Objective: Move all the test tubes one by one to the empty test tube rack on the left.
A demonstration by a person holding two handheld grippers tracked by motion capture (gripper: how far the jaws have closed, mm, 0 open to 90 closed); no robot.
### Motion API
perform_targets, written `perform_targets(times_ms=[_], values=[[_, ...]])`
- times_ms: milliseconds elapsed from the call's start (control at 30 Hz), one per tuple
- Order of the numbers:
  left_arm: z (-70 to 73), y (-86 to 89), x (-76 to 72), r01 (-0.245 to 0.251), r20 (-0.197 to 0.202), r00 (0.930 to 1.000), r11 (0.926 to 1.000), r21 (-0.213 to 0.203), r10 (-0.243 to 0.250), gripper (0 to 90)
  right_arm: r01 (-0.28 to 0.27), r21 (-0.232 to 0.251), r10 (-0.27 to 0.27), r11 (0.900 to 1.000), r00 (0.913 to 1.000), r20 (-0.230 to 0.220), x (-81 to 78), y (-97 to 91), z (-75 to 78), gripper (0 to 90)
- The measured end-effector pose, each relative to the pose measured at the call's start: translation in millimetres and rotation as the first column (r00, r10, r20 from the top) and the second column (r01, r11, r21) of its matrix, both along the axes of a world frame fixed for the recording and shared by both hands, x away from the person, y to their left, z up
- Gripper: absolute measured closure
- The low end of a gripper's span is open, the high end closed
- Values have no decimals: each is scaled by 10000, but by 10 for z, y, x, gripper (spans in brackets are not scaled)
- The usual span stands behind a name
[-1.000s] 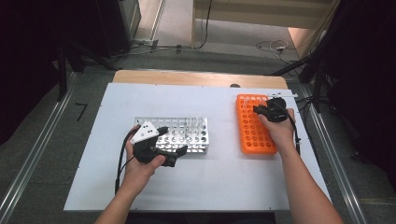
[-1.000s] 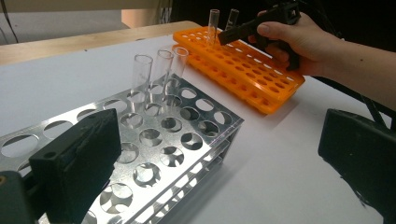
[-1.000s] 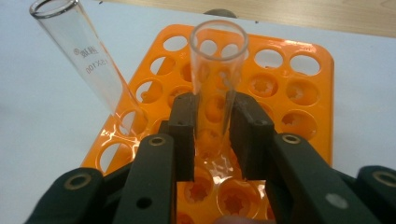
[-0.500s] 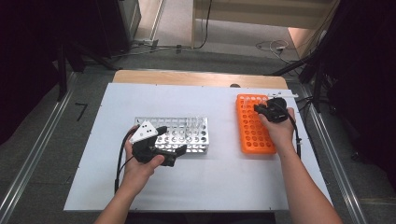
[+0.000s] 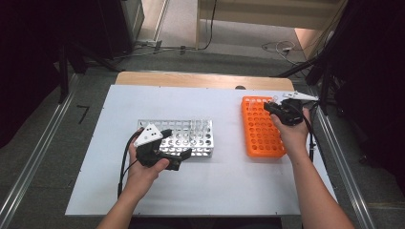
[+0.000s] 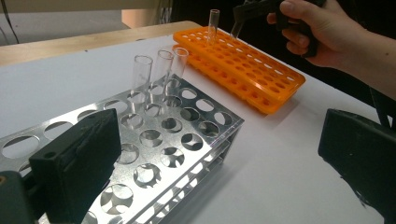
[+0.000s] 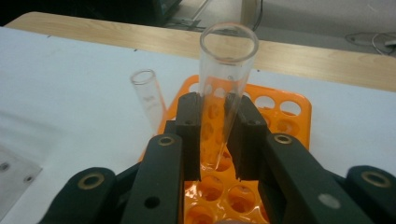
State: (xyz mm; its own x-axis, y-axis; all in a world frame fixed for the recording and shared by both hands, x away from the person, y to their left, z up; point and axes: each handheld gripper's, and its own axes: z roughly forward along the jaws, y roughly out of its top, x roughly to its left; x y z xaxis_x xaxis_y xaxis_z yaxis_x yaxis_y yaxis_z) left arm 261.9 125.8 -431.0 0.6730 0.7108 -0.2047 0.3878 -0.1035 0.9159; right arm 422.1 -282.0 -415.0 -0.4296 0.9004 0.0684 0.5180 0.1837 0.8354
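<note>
Orange rack (image 5: 260, 126), silvery perforated rack (image 5: 184, 136), seemingly clear tubes (image 6: 142, 74).

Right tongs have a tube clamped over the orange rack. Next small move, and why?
Probably lift straight up a little more. The right tongs are shut on a clear tube whose tapered tip still sits level with the orange rack holes, with a second tube standing close beside it. Clearing the rack first avoids snagging before carrying it toward the metal rack.
</note>
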Motion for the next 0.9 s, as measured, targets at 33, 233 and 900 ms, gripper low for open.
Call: perform_targets(times_ms=[33,233,900], values=[[1,-1,0,-3,11,10000,10000,-7,3,0,-37,-14,37,10000,10000,44,-29,9,23,734],[3,-25,-2,17,68,10000,9999,103,-18,0,-547,190,543,9983,9984,184,-199,49,122,734],[10,-59,-3,179,82,9998,9998,120,-180,0,-2159,307,2150,9759,9761,317,-748,275,155,734]])
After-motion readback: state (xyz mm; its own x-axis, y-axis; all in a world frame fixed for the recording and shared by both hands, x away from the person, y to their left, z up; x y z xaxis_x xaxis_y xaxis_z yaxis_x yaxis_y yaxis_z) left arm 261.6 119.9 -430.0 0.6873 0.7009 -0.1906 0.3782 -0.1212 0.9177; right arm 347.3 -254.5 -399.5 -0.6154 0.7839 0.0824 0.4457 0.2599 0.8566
